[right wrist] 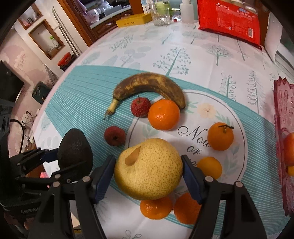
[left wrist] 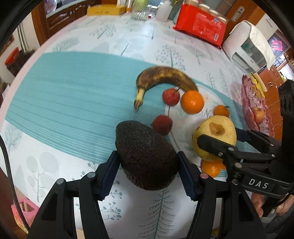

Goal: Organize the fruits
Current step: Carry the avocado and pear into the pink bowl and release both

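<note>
My left gripper (left wrist: 147, 161) is shut on a dark avocado (left wrist: 145, 154) and holds it above the table; both show at the left of the right wrist view (right wrist: 74, 152). My right gripper (right wrist: 148, 169) is shut on a yellow pear (right wrist: 148, 169), also seen in the left wrist view (left wrist: 214, 136). On the table lie a brown banana (right wrist: 147, 84), a small red apple (right wrist: 140, 107), a red lychee (right wrist: 114, 136) and several oranges, the largest (right wrist: 163, 114) beside the banana's tip.
A pink plastic fruit tray (right wrist: 283, 139) stands at the right edge with fruit in it. At the back are a red packet (right wrist: 229, 20), a glass (right wrist: 161, 14), a yellow box (right wrist: 134, 21) and a white appliance (left wrist: 248, 46). A teal striped mat (right wrist: 77, 88) covers the tablecloth.
</note>
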